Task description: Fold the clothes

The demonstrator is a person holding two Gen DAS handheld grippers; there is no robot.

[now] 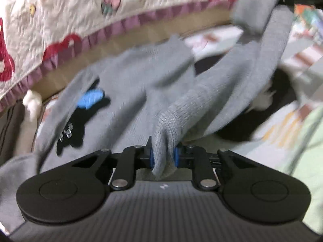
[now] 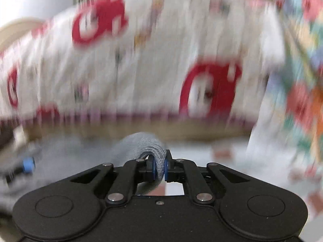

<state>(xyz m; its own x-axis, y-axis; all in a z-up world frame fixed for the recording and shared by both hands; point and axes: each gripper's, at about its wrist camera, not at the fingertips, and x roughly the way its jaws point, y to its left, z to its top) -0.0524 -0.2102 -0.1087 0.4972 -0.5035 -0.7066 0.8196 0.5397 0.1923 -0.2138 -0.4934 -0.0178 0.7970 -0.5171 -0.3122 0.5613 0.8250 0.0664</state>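
Left tool (image 1: 163, 157) clamped on grey sweater (image 1: 131, 84) edge, right tool (image 2: 159, 170) gripping its knit fold, quilt (image 1: 60, 20) close behind

Grey knit sweater (image 1: 145, 84) with black-and-blue motif, lifted and stretched, edges pinched in both tongs.

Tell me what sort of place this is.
Probably a bedroom. A cream quilted bedspread with red motifs and a purple ruffled edge hangs beside the work area, patterned bedding lies underneath, and both the left gripper and right gripper pinch a grey knitted sweater.
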